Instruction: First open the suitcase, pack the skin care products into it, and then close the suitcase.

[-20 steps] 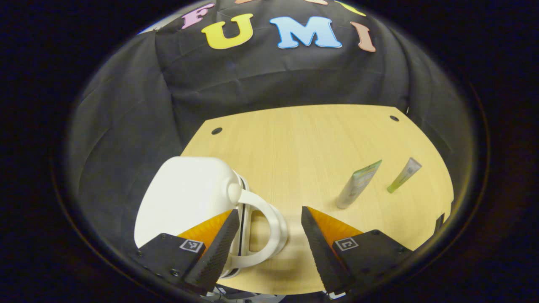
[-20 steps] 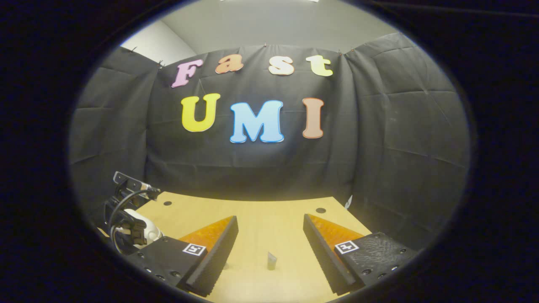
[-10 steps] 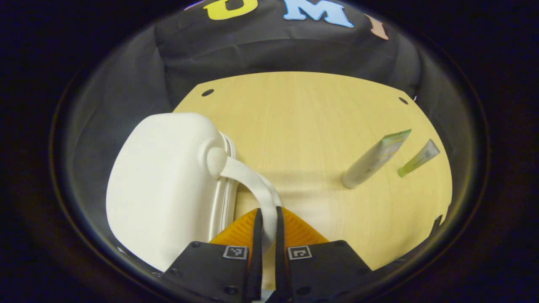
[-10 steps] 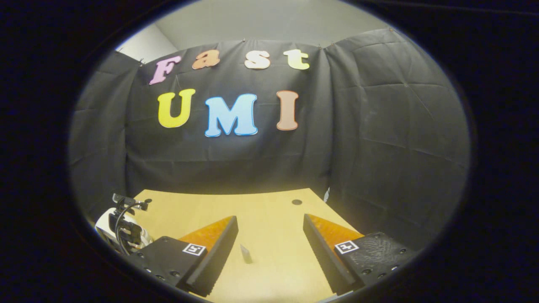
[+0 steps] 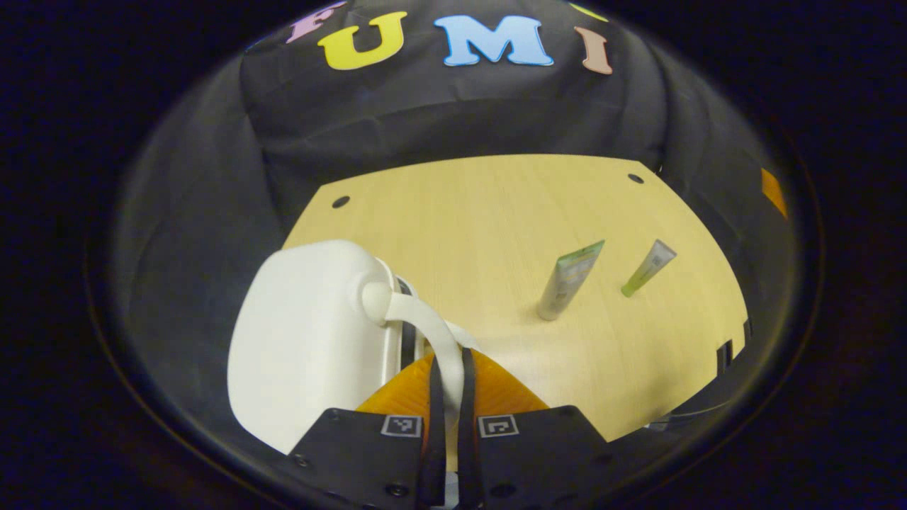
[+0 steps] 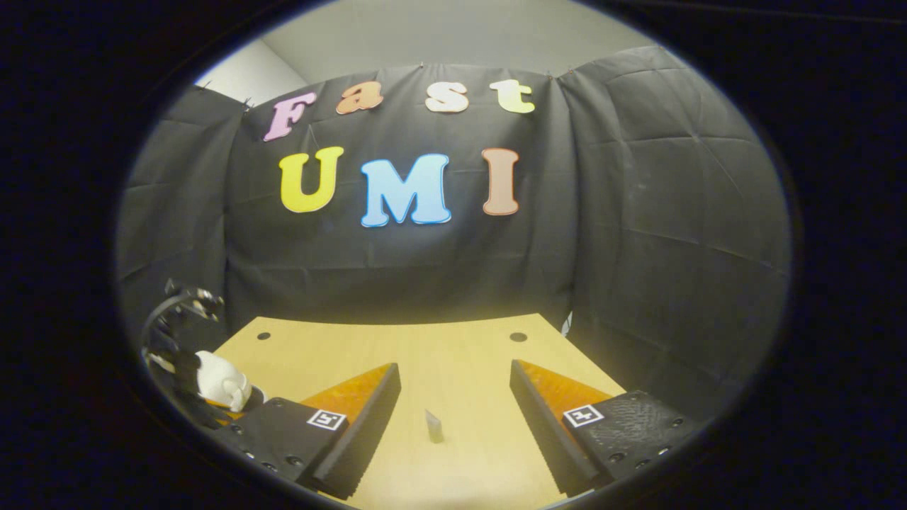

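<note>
Suitcase (image 5: 305, 340) raised since before, left gripper (image 5: 448, 397) still clenched on its handle (image 5: 432, 333), right gripper (image 6: 453, 418) spread wide.

Light wooden table (image 5: 496, 212), white suitcase (image 5: 305, 340) at left, two skincare tubes (image 5: 569, 280) (image 5: 648, 267) at right

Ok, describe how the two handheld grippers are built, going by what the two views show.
The left gripper has two wedge-shaped fingers on black blocks, each block carrying a small square black-and-white marker and screws. The right gripper is built alike: ridged inner finger faces, one marker per block, the right block's top textured. In the right gripper view the left gripper's body shows dark hardware with a looping black cable.
</note>
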A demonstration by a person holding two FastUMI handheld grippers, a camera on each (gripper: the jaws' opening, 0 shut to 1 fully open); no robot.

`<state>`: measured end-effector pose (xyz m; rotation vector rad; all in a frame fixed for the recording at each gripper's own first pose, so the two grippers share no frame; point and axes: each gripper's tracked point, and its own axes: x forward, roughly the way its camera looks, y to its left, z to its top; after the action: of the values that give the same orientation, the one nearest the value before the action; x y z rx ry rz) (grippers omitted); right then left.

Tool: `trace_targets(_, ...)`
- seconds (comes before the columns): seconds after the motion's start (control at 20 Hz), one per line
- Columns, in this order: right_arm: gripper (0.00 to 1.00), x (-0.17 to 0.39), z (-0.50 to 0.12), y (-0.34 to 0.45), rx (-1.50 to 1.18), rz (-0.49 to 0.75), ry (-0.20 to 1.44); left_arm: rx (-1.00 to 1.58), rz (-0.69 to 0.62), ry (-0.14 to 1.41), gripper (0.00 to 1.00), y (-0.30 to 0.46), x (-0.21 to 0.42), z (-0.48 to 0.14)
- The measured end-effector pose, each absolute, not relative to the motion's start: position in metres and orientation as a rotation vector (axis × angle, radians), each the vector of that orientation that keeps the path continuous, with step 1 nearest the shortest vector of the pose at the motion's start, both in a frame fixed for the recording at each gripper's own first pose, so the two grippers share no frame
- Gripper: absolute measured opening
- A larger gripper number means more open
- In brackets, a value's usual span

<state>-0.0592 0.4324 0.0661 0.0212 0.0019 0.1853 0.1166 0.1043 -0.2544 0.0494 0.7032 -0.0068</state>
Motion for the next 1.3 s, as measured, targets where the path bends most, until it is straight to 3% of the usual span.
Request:
trace_targets(0.3,0.95,-0.056,0.054,0.456,0.045,0.237,0.035,0.165,0.105,0.582,0.14,0.213,0.107,-0.152)
trace_targets(0.55,0.95,-0.05,0.047,0.458,0.075,0.242,0.053,0.319,0.33,0.514,0.14,0.351,0.113,-0.098)
trace_targets(0.9,0.94,-0.043,0.035,0.44,0.114,0.194,0.091,0.513,0.523,0.566,0.14,0.5,0.117,-0.134)
trace_targets(1.3,0.95,-0.04,0.029,0.429,0.123,0.149,0.118,0.609,0.59,0.678,0.13,0.587,0.151,-0.203)
